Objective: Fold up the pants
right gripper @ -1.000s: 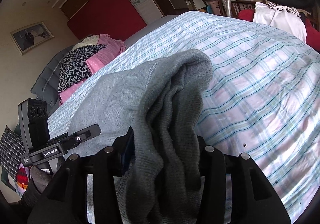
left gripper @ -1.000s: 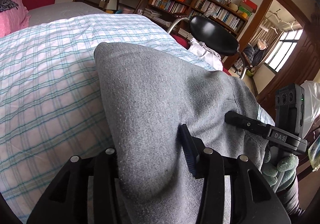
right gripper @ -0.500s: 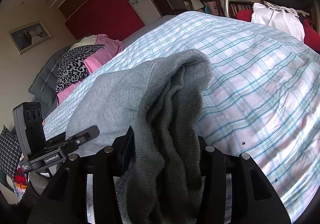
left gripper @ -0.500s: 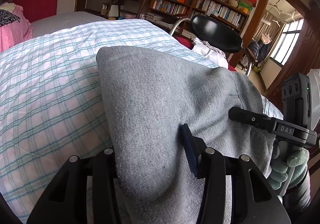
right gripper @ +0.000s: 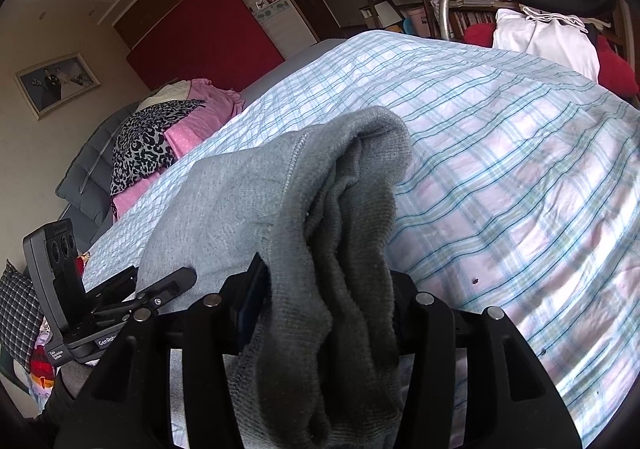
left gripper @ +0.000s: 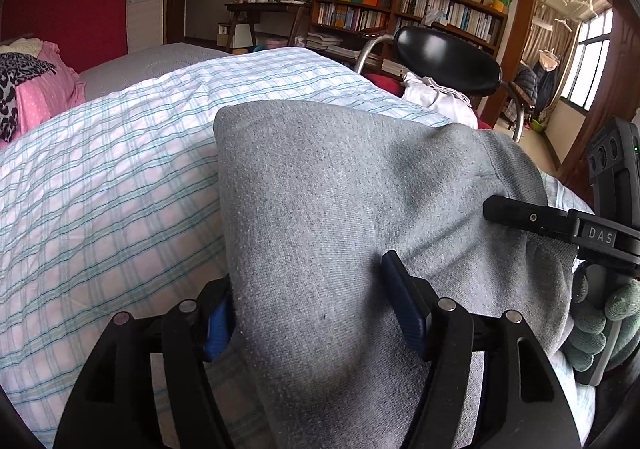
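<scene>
In the left wrist view the left gripper [left gripper: 312,313] has its jaws clamped on a broad fold of the grey sweatpants [left gripper: 336,209], which lie over the plaid bedsheet [left gripper: 100,185]; the right gripper [left gripper: 532,219] is at the far right, held by a gloved hand [left gripper: 600,325]; a black chair [left gripper: 448,61] stands beyond the bed. In the right wrist view the right gripper [right gripper: 324,309] is clamped on the bunched ribbed cuffs [right gripper: 352,209] of the sweatpants; the left gripper [right gripper: 160,295] is at lower left; pink clothing [right gripper: 200,117] lies by the headboard.
</scene>
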`<state>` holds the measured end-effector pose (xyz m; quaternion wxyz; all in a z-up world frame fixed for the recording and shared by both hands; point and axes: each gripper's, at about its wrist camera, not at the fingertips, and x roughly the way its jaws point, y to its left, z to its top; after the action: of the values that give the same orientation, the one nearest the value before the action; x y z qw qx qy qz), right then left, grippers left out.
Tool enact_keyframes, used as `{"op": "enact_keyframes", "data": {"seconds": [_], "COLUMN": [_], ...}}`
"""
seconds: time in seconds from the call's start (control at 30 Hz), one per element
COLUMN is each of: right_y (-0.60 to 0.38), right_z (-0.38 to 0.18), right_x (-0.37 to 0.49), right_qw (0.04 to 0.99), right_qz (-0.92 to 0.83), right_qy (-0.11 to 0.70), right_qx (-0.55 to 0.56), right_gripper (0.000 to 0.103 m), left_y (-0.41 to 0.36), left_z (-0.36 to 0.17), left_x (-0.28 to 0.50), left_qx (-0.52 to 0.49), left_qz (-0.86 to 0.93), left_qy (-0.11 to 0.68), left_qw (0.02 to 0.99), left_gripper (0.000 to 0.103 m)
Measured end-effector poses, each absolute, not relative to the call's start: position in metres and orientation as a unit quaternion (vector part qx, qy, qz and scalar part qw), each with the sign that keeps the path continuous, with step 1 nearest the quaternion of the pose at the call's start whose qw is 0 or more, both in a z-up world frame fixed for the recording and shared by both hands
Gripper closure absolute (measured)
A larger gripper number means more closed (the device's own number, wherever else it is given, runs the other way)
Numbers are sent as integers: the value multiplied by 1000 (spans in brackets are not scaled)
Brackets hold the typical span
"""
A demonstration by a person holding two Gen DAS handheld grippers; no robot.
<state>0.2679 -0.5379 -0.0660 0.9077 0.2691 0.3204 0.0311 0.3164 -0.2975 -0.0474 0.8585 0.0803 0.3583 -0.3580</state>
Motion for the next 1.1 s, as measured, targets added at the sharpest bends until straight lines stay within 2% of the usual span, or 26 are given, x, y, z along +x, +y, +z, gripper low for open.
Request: {"op": "enact_keyframes", "data": {"seconds": [0.2,0.47,0.57,0.83,0.93,1.1], "right_y": [-540,-538,-543,-552,-541,-506], "right_z": [-65,-61,-59,-62,-61,-63], "right_x": [263,249,238,194,186,193], "right_qw": [910,918,920,916,921,920], "right_qz": [24,10,-5,-25,-30,-130], "right_qy": [309,291,274,232,240,314], "right_qx": [275,269,280,326,306,197], "right_gripper": [44,43,37,37,37,37], "left_y": [-293,-286,-279,-260,-254,-250], "left_z": [-48,-46,-48,-48,-48,-48], "left_x": [308,291,284,267,261,253], "left_qx": [89,100,91,70,68,67], "left_qz": [-344,-325,-323,-318,-317,-314], "left_qy": [353,350,358,372,371,370], "left_qw": [865,873,872,870,870,872], "left_gripper": [33,31,31,31,31,29]}}
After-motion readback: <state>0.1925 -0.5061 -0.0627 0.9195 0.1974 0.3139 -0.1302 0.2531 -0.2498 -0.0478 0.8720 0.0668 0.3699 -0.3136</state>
